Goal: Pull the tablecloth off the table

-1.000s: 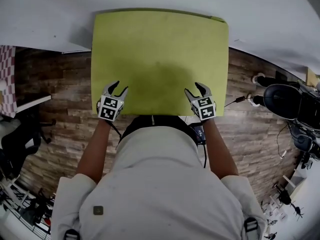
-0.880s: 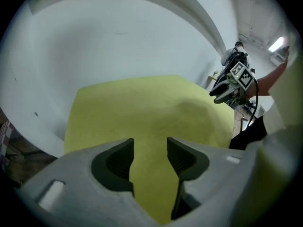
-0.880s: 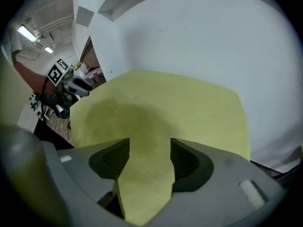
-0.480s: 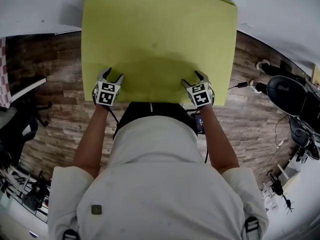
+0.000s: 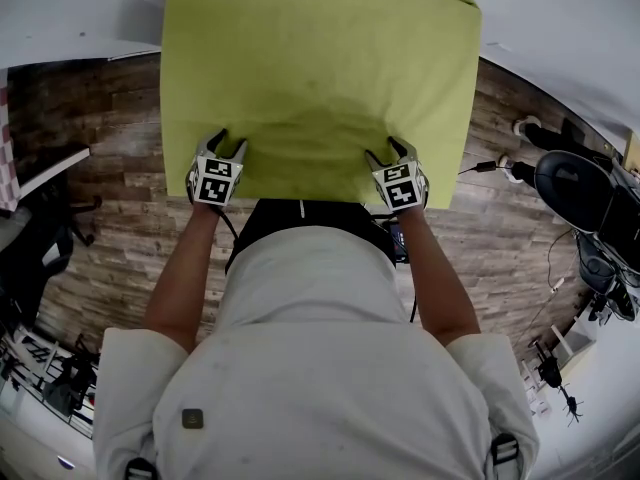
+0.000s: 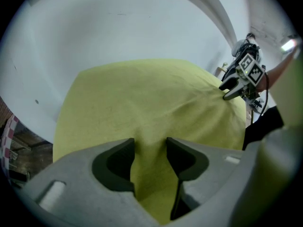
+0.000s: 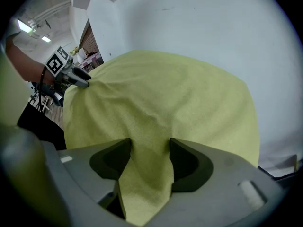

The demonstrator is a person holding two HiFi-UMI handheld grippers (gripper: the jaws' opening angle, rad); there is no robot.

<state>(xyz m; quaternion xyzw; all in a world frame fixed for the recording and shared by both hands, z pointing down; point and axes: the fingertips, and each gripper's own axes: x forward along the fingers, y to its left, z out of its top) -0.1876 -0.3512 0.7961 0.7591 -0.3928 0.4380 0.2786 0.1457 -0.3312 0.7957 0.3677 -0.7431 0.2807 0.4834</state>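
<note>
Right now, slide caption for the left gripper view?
Left gripper, jaws closing on a bunched fold of the yellow-green fabric tablecloth; right gripper at the same edge.

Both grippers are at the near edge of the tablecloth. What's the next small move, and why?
Likely draw both grippers back toward the body together. The left gripper and right gripper are closing on folds of the tablecloth bunched between their jaws at its near edge, while the rest lies spread out ahead.

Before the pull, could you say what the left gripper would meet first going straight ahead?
The tablecloth: a fold sits between the closing jaws of the left gripper, and more of it lies ahead; depth beyond is unclear.
</note>
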